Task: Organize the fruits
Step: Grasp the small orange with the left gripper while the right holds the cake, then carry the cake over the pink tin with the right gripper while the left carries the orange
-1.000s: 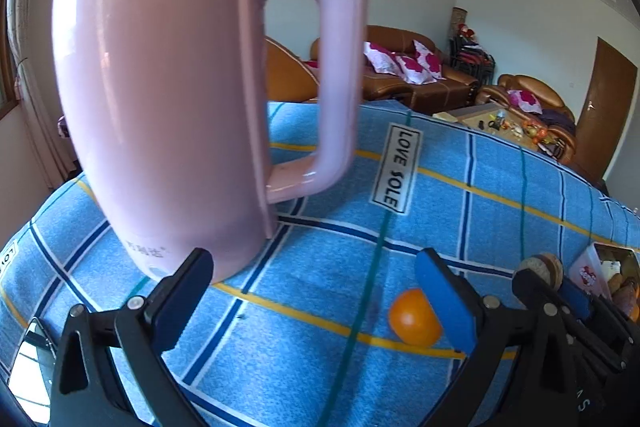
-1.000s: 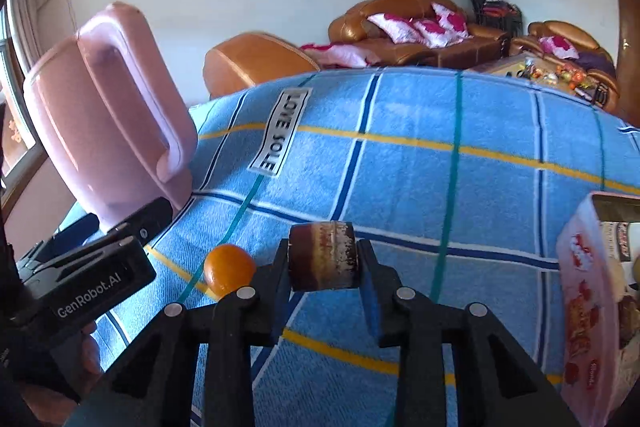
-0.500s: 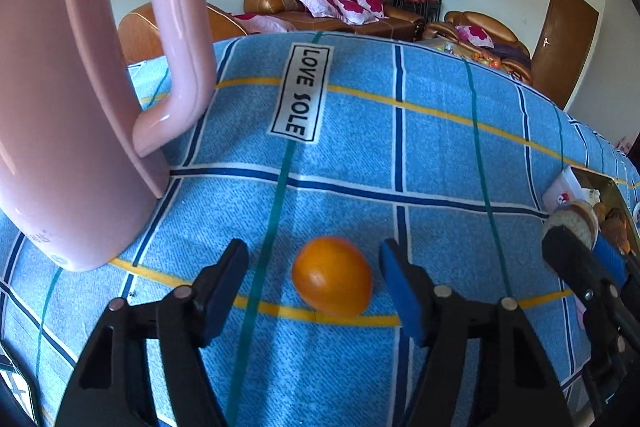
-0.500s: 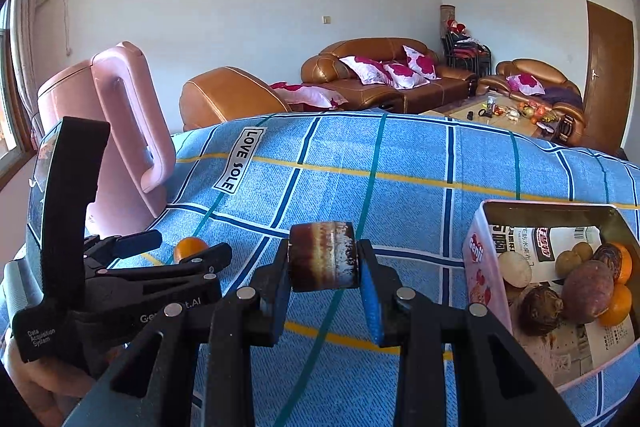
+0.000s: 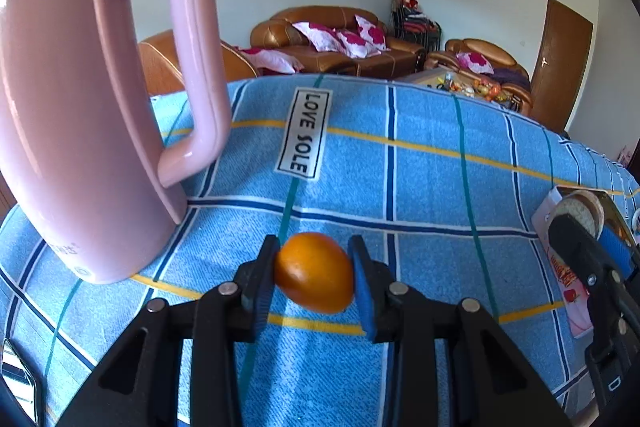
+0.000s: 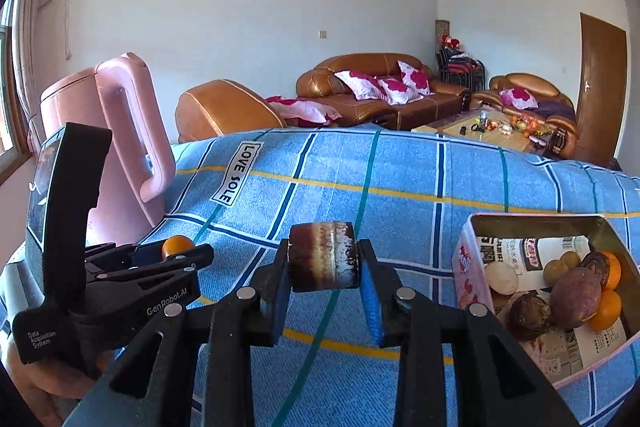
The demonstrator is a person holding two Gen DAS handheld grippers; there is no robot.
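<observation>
where a second ago its jaws stood wide beside the pink kettle, the left gripper (image 5: 314, 273) is now closing onto the small orange citrus fruit (image 5: 314, 271) on the blue checked cloth-covered surface (image 5: 432, 183), pads touching both sides. the right gripper (image 6: 322, 263) stays clenched on a brown, rust-streaked cylindrical piece (image 6: 322, 261); the pink-sided metal fruit tin (image 6: 464, 259) waits near right, likely the next stop.

From my seat the pink kettle (image 5: 80, 115) ran off the left edge, the tin box (image 6: 472, 263) was clipped at right, and the coffee-table clutter (image 6: 516, 125) stayed too small to identify.
</observation>
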